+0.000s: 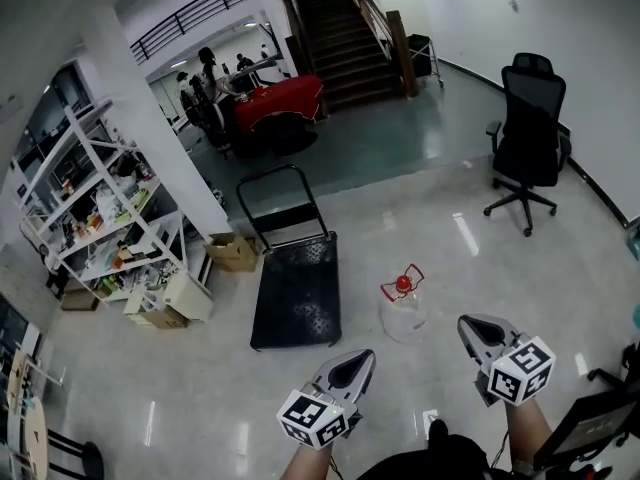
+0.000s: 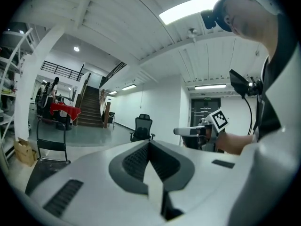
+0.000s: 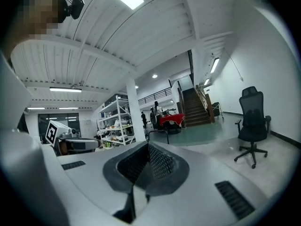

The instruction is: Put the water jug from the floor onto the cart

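Clear jug [image 1: 403,308] on floor [image 1: 440,218] at 12 o'clock, cart [image 1: 297,288] at its 9. Left gripper [image 1: 361,357], right gripper [image 1: 469,327] clenched, empty: could knock jug over, slip off smooth wall.

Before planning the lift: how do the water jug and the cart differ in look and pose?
The water jug is clear with a red cap; the cart is black. The jug stands upright; the cart lies flat with a raised handle. Both rest on the floor, apart.
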Demonstrator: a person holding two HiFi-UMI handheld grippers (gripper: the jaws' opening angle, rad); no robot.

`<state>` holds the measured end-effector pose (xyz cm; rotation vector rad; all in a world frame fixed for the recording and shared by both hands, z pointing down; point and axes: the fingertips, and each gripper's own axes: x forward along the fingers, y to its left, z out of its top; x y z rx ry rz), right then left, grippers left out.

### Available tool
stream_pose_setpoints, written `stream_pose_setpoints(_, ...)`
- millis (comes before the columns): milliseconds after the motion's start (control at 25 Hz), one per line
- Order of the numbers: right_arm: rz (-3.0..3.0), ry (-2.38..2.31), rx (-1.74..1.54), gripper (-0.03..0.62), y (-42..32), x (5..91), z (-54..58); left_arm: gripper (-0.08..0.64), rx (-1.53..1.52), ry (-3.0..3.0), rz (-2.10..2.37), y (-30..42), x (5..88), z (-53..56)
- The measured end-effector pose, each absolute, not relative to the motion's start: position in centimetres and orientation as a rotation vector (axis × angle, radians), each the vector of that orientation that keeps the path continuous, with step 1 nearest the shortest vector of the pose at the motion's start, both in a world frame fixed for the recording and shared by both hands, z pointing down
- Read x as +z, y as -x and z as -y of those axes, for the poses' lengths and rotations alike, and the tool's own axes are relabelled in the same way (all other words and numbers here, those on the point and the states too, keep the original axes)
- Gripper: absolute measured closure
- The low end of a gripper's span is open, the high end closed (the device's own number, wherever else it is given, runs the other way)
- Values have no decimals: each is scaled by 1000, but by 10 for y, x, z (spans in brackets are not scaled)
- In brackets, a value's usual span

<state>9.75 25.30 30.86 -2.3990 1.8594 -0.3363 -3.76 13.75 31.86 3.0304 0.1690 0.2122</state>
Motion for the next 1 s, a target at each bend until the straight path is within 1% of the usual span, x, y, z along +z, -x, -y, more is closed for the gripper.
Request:
stream_pose_setpoints(200, -1900, 2400, -326, 591, -179, 310, -234, 560, 230, -3054, -105, -34, 316, -113)
stream_pose_setpoints(320, -1894, 2390, -360, 591, -215, 318, -210, 560, 237, -3044, -62, -67, 317, -86)
stream_pose_setpoints(640, -1857, 2408, -369, 591, -286, 331, -132, 560, 240, -3027, -82, -138, 331, -13)
stream_pose_setpoints(1000, -1844, 2477, -354, 591, -339, 319, -18, 560, 186, -3026, -150, -193, 326, 105)
